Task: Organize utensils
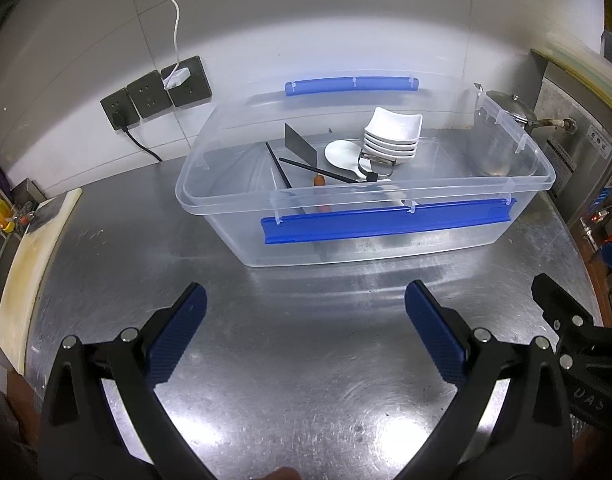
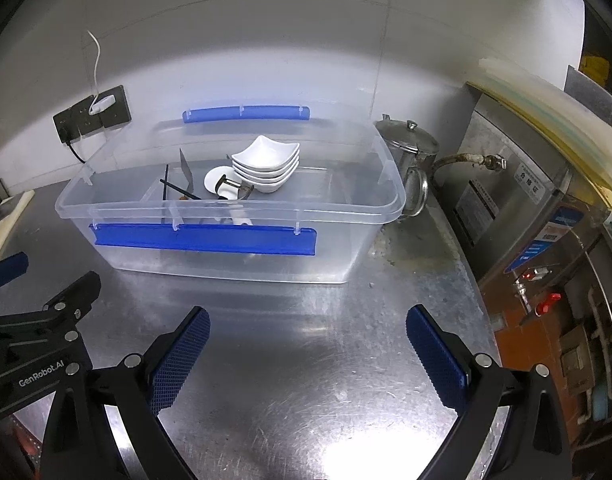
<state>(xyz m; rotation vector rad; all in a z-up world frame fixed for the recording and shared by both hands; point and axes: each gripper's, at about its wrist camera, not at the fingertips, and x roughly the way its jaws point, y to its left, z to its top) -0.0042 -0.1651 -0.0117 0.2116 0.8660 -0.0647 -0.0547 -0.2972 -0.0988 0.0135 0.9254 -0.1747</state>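
Note:
A clear plastic bin (image 1: pixel 385 248) with blue side handles stands on the steel table; it also shows in the right wrist view (image 2: pixel 234 268). Inside it lie a stack of white square dishes (image 1: pixel 393 136) (image 2: pixel 268 164), a white spoon (image 1: pixel 341 154), black chopsticks (image 1: pixel 313 170), a cleaver blade (image 1: pixel 300 144) and a peeler (image 1: pixel 375 166). My left gripper (image 1: pixel 306 304) is open and empty, in front of the bin. My right gripper (image 2: pixel 307 320) is open and empty, also in front of the bin. Each gripper shows at the edge of the other's view.
A steel kettle (image 2: pixel 409 156) stands right of the bin. Wall sockets (image 1: pixel 158 92) with plugged cables are behind it on the left. A cutting board (image 1: pixel 30 264) lies at the table's left edge. A steel appliance (image 2: pixel 537 208) stands at right.

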